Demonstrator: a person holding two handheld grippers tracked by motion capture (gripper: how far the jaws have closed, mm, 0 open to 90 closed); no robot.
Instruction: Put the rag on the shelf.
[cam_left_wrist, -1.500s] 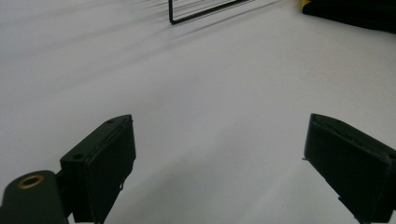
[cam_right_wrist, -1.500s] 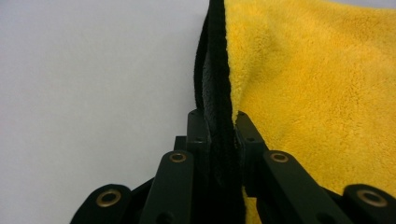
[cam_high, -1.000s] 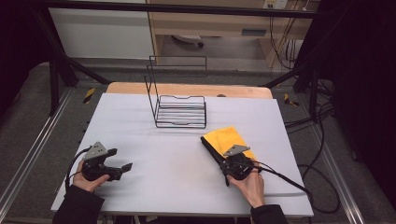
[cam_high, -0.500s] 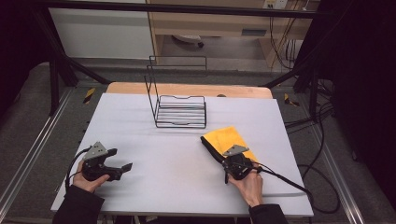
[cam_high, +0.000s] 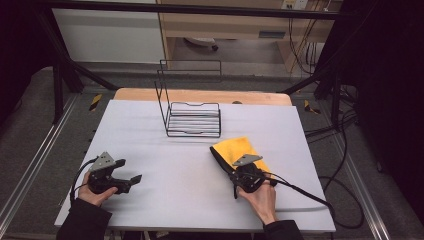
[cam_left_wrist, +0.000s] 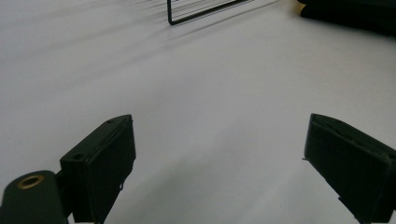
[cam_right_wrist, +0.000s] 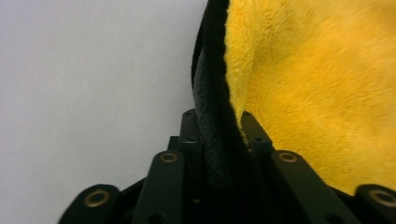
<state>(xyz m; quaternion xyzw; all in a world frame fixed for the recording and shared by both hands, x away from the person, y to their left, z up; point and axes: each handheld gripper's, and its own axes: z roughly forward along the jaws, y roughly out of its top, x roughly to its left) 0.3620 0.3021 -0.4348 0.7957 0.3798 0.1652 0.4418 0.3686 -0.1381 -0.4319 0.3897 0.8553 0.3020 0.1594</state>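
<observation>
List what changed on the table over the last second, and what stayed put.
The right gripper has just been closing, then eased open slightly, and its jaws now pinch the dark edge of the yellow cloth; the hand barely shifted. The cloth lies in the same place on the white table. The left gripper stays open and still, and the wire rack has not moved.

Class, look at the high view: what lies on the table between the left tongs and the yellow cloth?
Nothing: bare white tabletop separates the left tongs from the yellow cloth.
</observation>
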